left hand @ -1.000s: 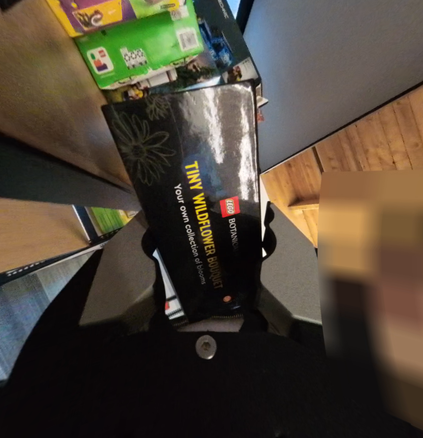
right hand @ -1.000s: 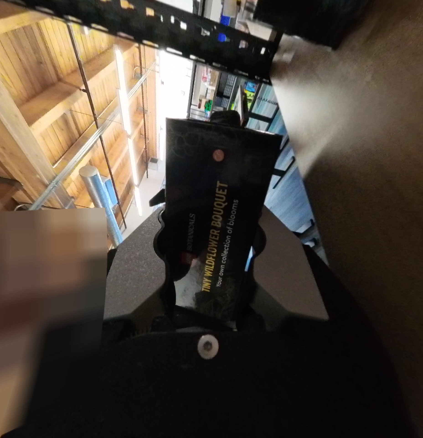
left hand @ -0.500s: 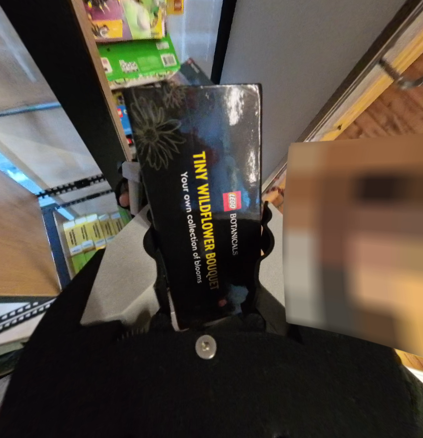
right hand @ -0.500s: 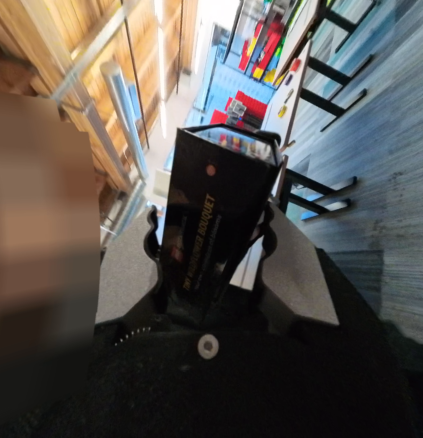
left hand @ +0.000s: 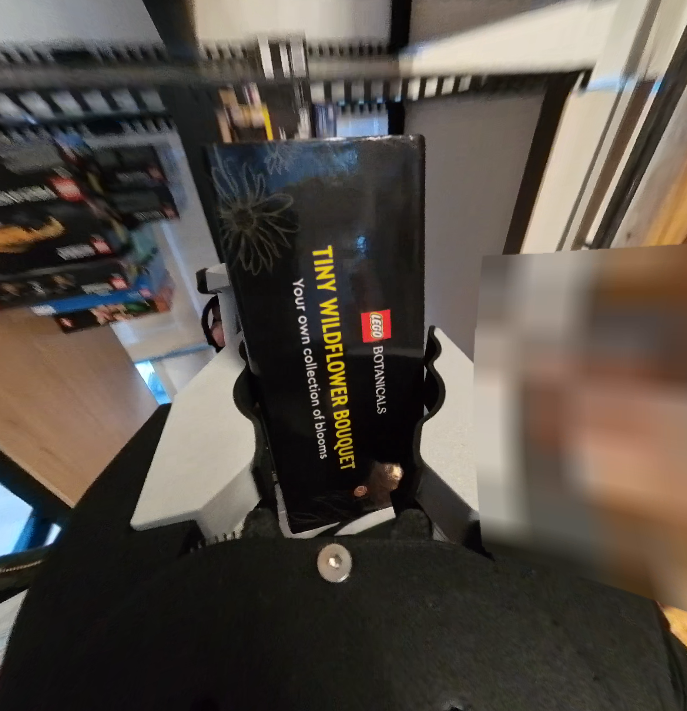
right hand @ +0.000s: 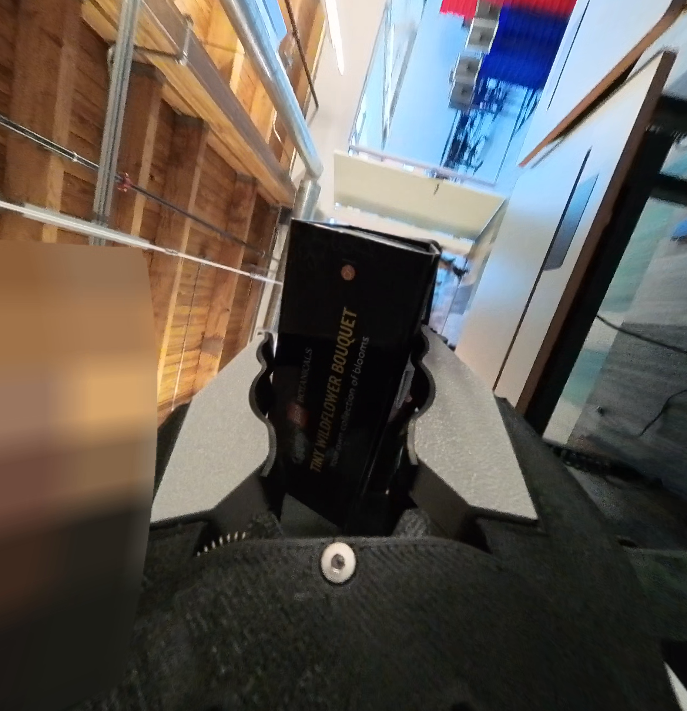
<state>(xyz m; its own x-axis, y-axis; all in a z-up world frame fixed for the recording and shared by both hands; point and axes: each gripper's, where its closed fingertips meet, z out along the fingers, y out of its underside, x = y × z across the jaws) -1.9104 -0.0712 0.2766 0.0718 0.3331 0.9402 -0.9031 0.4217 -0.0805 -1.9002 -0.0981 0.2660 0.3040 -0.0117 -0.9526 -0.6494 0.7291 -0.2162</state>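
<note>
Shelving racks with stacked boxed sets (left hand: 76, 246) are blurring past behind the left view; timber ceiling (right hand: 172, 161) and metal pipes (right hand: 272, 77) are filling the right view.

Left gripper (left hand: 336, 346) is clamping a glossy black box (left hand: 326, 307) by one end, both pads pressing its long sides, box seated deep toward the hinge. Right gripper (right hand: 344, 346) is clenching the same black box (right hand: 345, 365) from the opposite end; its far tip is also showing beside the box in the left view. So the box is hanging in the air between the two, resting on nothing.

Risks, as I judge them:
- Glossy card is sliding easily, so either pad could be losing grip if the hands twist against each other.
- Opposed squeezing could be crushing or buckling the thin carton.
- Background smear suggests fast swinging, and a rack upright (left hand: 180, 127) is sitting close to the far end of the box, so clipping is possible.
</note>
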